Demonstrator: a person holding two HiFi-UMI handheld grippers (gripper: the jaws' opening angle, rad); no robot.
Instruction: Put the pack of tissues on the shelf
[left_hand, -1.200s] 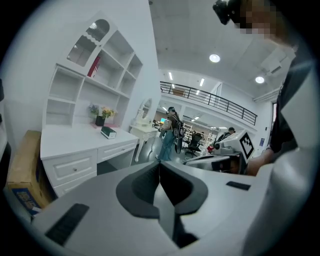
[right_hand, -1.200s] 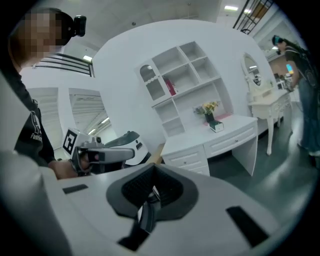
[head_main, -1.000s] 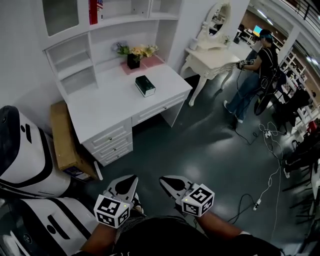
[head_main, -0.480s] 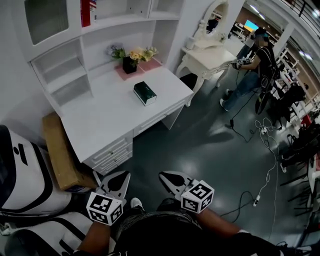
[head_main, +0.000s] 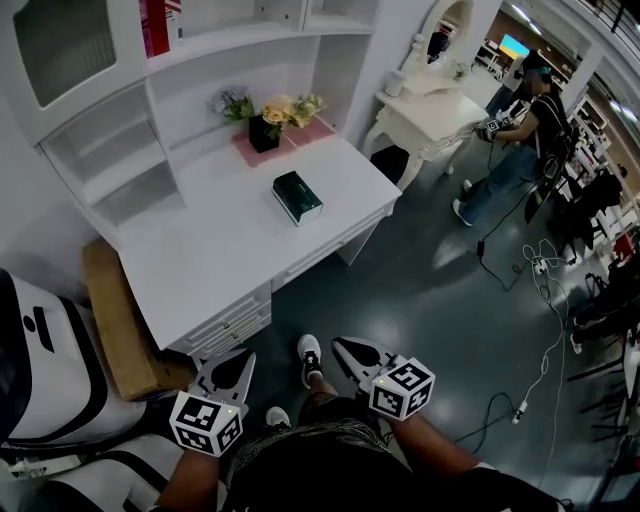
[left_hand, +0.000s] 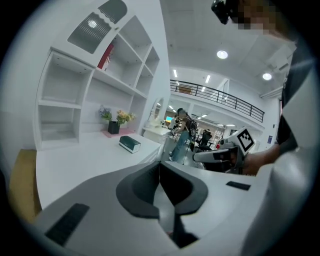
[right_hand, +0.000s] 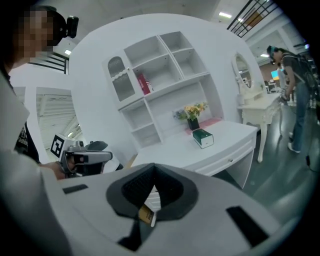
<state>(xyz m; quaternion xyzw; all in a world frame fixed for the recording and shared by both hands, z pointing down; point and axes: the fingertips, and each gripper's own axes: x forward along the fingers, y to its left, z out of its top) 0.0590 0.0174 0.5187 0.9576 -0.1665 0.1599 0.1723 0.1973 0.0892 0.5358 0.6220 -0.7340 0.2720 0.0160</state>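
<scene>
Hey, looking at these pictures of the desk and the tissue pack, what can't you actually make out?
- Print on the pack of tissues: too small to read in every view.
- Red book: cut off by the head view's top edge, and too small to read in both gripper views.
- Cardboard: partly hidden by the desk in the head view.
- Cabinet door: its frosted pane hides whatever is behind it.

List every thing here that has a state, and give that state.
pack of tissues: lying flat on the desk, not on the shelf
left hand-held gripper: shut, empty
right hand-held gripper: shut, empty
desk drawers: closed
flower vase: upright
</scene>
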